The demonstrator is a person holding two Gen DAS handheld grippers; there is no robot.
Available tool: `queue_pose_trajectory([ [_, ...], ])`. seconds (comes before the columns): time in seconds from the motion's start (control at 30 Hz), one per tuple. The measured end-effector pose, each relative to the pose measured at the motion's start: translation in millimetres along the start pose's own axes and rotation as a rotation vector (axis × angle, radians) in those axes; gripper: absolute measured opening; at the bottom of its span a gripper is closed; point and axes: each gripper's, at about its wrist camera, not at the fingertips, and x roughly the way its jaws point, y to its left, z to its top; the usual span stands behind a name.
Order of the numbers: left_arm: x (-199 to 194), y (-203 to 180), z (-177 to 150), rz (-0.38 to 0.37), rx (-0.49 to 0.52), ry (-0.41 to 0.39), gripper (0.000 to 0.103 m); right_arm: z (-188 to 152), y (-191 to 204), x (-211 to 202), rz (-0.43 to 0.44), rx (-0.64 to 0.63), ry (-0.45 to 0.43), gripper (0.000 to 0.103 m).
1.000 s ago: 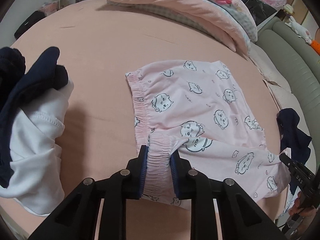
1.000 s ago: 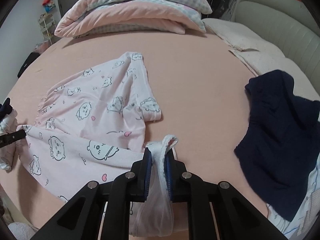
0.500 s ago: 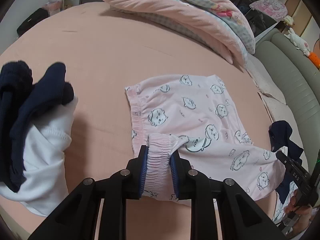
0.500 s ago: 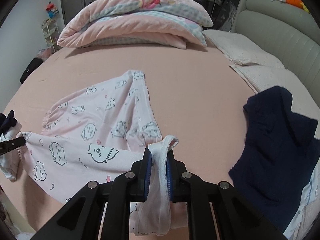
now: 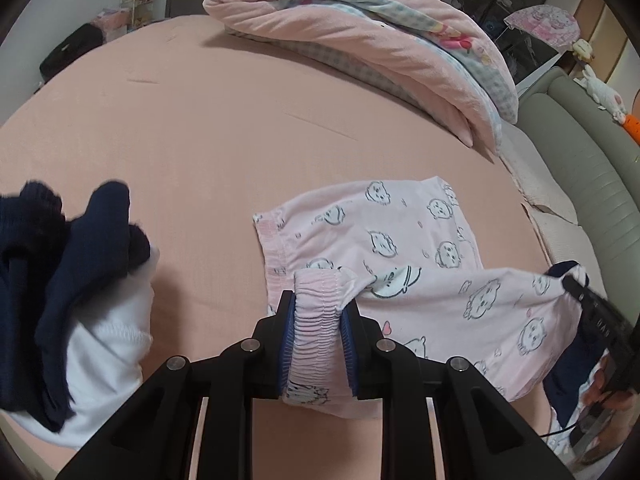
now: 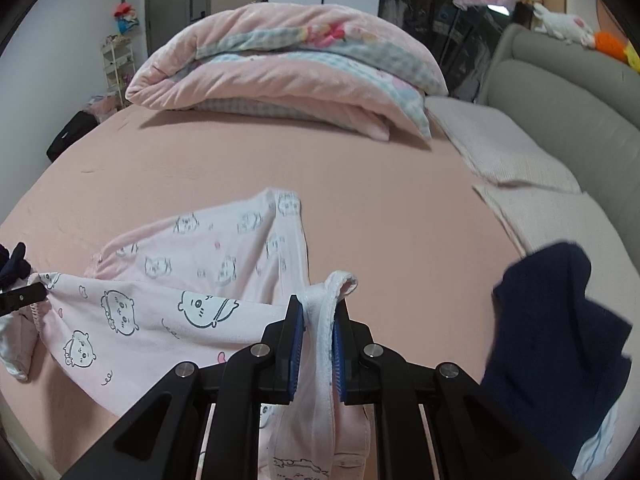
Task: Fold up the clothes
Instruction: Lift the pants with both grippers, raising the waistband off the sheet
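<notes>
The pink pyjama shorts [image 5: 404, 256] lie partly on the pink bed sheet [image 5: 224, 152] and are partly lifted off it, stretched between the two grippers. The cloth is pale pink, printed with small cartoon animal faces, a few hearts and little squiggles, and its gathered elastic waistband [image 5: 318, 320] shows fine vertical ribbing. The left gripper [image 5: 318, 312] is clenched on that waistband, the blue pads pressing the bunched elastic from both sides. The right gripper [image 6: 318, 320] is clamped on a white-edged hem [image 6: 332, 288] of the same garment, which loops up above the jaws and hangs down below them; which leg opening this is, the view does not make clear. In the right wrist view the far half of the shorts lies flat on the sheet while the near half rises in a taut fold. A dark navy garment [image 6: 560, 332] lies on the sheet to the right, apart from the shorts. Navy and white clothes [image 5: 76, 292] are heaped at the left. A folded pink quilt [image 6: 288, 72] sits at the far side of the bed.
</notes>
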Motion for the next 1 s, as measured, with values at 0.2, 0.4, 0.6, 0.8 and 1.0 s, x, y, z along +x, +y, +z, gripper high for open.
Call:
queue_pose_trajectory([
  [0.2, 8, -7, 12, 0.041, 0.034, -0.011, 0.019, 28, 6, 17, 0.022, -0.031, -0.006, 0.011],
  [0.4, 17, -9, 23, 0.075, 0.035, -0.021, 0.019, 55, 17, 45, 0.062, -0.057, 0.012, 0.011],
  [0.6, 27, -2, 36, 0.119, 0.011, -0.021, 0.019, 81, 28, 70, 0.07, -0.106, 0.026, 0.011],
  [0.8, 39, 7, 47, 0.143, -0.034, -0.018, 0.019, 102, 33, 96, 0.084, -0.132, 0.037, 0.011],
  [1.0, 49, 11, 59, 0.164, -0.063, -0.017, 0.019, 124, 30, 117, 0.119, -0.09, 0.053, 0.011],
])
